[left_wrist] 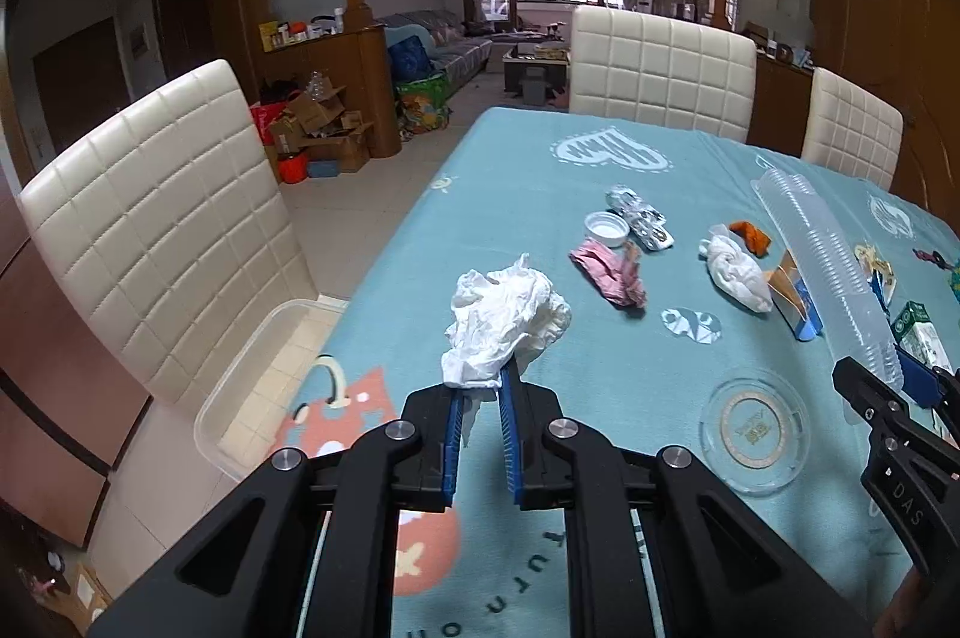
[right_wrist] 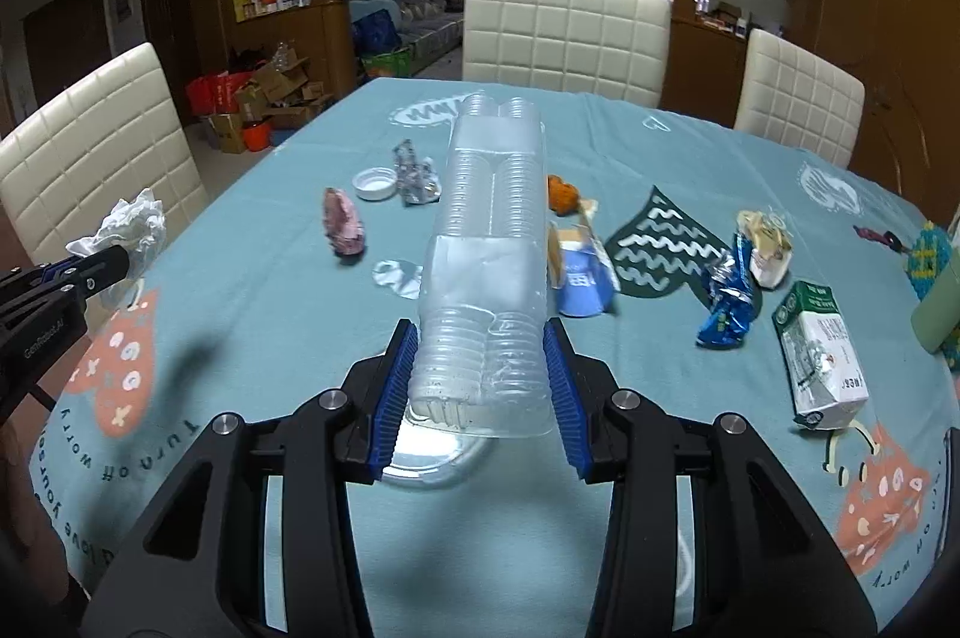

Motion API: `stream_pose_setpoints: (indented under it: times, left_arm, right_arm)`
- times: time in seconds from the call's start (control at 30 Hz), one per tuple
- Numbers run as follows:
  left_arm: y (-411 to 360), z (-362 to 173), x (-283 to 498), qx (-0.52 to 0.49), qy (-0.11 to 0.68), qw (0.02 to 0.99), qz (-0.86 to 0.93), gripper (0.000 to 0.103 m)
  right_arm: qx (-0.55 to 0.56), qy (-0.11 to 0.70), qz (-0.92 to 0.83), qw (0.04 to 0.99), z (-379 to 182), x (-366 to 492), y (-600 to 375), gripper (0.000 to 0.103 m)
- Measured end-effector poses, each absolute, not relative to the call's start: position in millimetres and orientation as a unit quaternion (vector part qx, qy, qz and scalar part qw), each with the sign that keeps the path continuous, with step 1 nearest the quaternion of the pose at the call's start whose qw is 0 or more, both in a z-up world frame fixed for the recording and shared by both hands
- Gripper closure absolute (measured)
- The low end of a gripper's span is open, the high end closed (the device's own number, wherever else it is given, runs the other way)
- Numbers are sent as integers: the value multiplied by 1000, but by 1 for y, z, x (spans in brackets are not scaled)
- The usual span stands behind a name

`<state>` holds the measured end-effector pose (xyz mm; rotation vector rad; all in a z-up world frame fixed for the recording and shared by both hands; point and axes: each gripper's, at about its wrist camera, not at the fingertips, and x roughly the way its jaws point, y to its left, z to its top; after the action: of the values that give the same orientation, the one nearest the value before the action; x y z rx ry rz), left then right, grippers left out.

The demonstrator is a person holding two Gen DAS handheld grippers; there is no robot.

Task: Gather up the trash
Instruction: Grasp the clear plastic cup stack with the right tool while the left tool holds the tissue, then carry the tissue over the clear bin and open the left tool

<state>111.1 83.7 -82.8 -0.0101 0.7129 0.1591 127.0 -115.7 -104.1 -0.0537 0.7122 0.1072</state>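
Litter covered the teal patterned tablecloth (right_wrist: pixel 480 566): a white plastic bottle cap (right_wrist: pixel 376 183), a crumpled silver foil blister pack (right_wrist: pixel 414 174), a pink crumpled wrapper (right_wrist: pixel 343 222), an orange scrap (right_wrist: pixel 563 194), a torn blue-and-white paper carton (right_wrist: pixel 581 281), a crushed blue foil wrapper (right_wrist: pixel 729 302), a green-and-white milk carton (right_wrist: pixel 821 359) and a second white tissue wad (left_wrist: pixel 737 272), all sitting apart ahead of both grippers. A clear round glass ashtray (left_wrist: pixel 755 434) lay near the front edge, under the tail of the package in the right view. Cream quilted dining chairs (left_wrist: pixel 162 230) stood at the left side and far end; a clear plastic storage bin (left_wrist: pixel 252 374) sat on the floor just off the table's left edge, beside the left chair, with open floor beyond. The left gripper (left_wrist: pixel 480 386) had its blue pads clamped on a crumpled white tissue (left_wrist: pixel 504 320), held above the cloth near the left table edge. The right gripper (right_wrist: pixel 480 374) had its pads pressed against both sides of a long clear plastic sleeve of stacked disposable cups (right_wrist: pixel 489 248), gripped at its near end, the rest stretching forward over the table's middle.
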Motion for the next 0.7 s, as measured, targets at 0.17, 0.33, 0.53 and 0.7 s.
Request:
stream_pose_setpoints:
  times: [0.17,0.33,0.53,0.7]
  left_arm:
    - [105,-81,106,-17,342,935,94,91]
    - [131,-82,104,-26,336,935,112,91]
    - [167,-81,103,-45,335,931,138,91]
    - [195,-82,101,-45,330,928,166,91]
  right_arm:
    - [-40,340,69,937,-97,125,-94,58]
    - [-60,337,91,935,-93,127,-67,58]
    - [-92,333,127,930,-88,135,-27,58]
    - [-110,333,164,922,-86,142,10,58]
